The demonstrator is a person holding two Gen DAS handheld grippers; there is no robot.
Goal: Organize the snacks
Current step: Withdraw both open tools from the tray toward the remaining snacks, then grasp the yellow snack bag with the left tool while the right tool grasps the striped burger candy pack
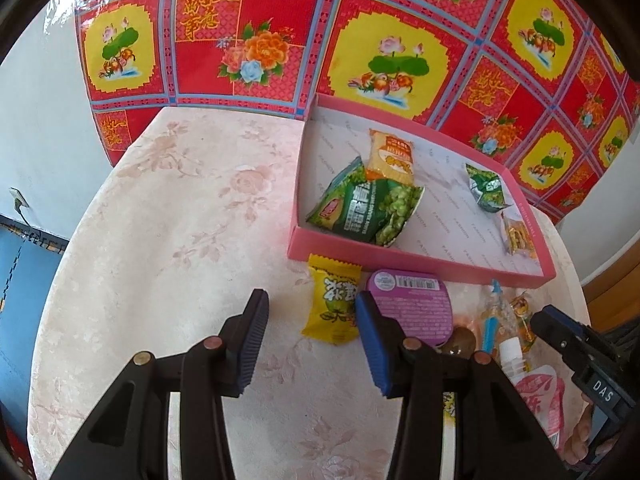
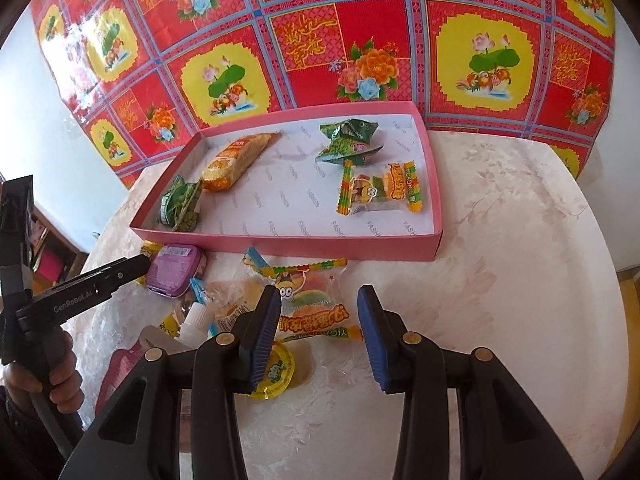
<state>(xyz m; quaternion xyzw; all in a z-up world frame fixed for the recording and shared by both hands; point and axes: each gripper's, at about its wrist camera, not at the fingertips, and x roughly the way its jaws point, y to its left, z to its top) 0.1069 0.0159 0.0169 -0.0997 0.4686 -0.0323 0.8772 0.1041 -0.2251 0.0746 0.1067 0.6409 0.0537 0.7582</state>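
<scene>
A shallow pink box (image 1: 420,258) (image 2: 288,240) at the table's back holds several snack packs: green pea bags (image 1: 368,210) (image 2: 350,138), an orange pack (image 1: 390,156) (image 2: 234,160) and a striped gummy pack (image 2: 380,192). In front of it lie loose snacks: a yellow packet (image 1: 332,306), a purple tin (image 1: 412,306) (image 2: 170,270), a gummy pack (image 2: 316,304), a yellow jelly cup (image 2: 276,376) and a pink pouch (image 1: 546,400). My left gripper (image 1: 312,344) is open and empty, just before the yellow packet. My right gripper (image 2: 320,332) is open and empty over the gummy pack.
The round table (image 1: 180,220) (image 2: 520,240) has a pale floral cover. A red and yellow patterned sheet (image 1: 256,40) hangs on the wall behind. The right gripper shows at the left view's right edge (image 1: 576,344); the left gripper shows at the right view's left (image 2: 80,292).
</scene>
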